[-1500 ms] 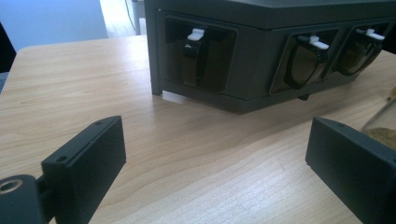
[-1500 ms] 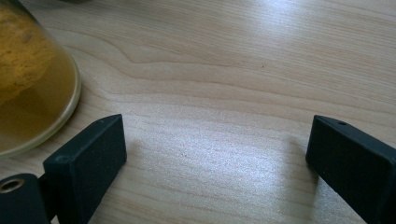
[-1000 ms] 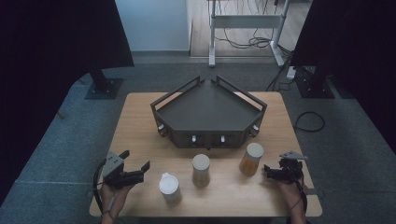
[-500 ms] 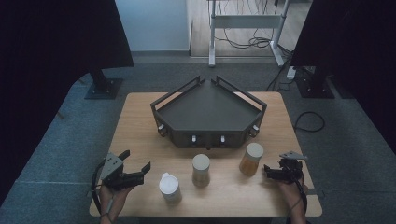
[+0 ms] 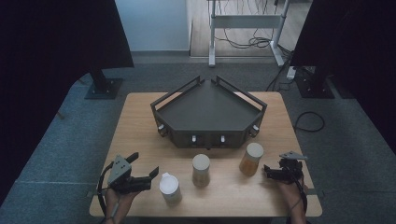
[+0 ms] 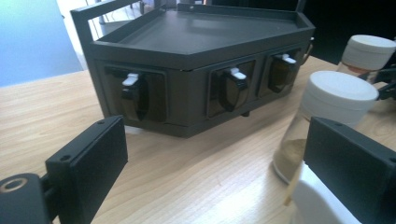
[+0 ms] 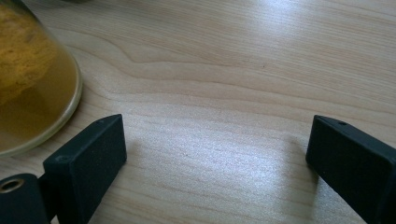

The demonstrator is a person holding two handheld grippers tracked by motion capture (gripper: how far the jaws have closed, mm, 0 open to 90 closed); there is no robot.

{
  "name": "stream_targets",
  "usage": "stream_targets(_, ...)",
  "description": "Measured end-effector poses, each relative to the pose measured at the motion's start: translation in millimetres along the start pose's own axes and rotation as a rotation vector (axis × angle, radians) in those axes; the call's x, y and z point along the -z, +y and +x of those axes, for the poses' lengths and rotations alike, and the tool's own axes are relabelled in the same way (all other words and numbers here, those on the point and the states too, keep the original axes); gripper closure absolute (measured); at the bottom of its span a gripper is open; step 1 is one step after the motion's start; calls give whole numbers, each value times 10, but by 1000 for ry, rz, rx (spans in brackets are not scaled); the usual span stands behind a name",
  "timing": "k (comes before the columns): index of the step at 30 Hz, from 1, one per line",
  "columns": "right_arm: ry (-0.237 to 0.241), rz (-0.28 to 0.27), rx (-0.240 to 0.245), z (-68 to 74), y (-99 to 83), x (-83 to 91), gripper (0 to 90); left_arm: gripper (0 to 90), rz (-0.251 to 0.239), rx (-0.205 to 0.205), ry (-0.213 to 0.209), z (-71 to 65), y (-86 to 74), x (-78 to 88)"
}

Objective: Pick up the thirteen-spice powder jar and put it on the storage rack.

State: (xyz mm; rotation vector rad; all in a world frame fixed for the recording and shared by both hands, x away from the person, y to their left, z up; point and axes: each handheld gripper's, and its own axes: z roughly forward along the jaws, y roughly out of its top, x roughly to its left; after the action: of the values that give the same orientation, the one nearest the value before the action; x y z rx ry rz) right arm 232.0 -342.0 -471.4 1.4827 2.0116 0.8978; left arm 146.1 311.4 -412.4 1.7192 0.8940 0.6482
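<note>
In front of the dark tray point(image 5: 208, 112), three jars stand on the surface point(image 5: 140, 140). Both tools are wide open, empty. Centre your left tool point(image 5: 148, 177) on the white jar point(image 5: 170, 187) just beside it before closing; your right tool point(image 5: 271, 171) waits near the orange jar point(image 5: 251, 159).

Grey carpet point(image 5: 56, 154) — cables point(image 5: 247, 42) — white desk frame point(image 5: 247, 21).

Grey carpet floor point(image 5: 56, 154), wood table point(image 5: 140, 121), dark curtains point(image 5: 56, 37) L & R
</note>
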Motion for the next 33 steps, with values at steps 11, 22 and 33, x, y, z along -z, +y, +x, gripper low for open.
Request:
stream_targets(11,0,0,0,2,-2,2,43,63,7,-5,-44,-61,-19,5)
stream_targets(22,-3,1,-3,15,-5,6,43,65,11,-7,-86,-106,-51,16)
stream_targets(33,-3,1,-3,17,-6,8,43,65,17,-33,-113,-187,-21,-13)
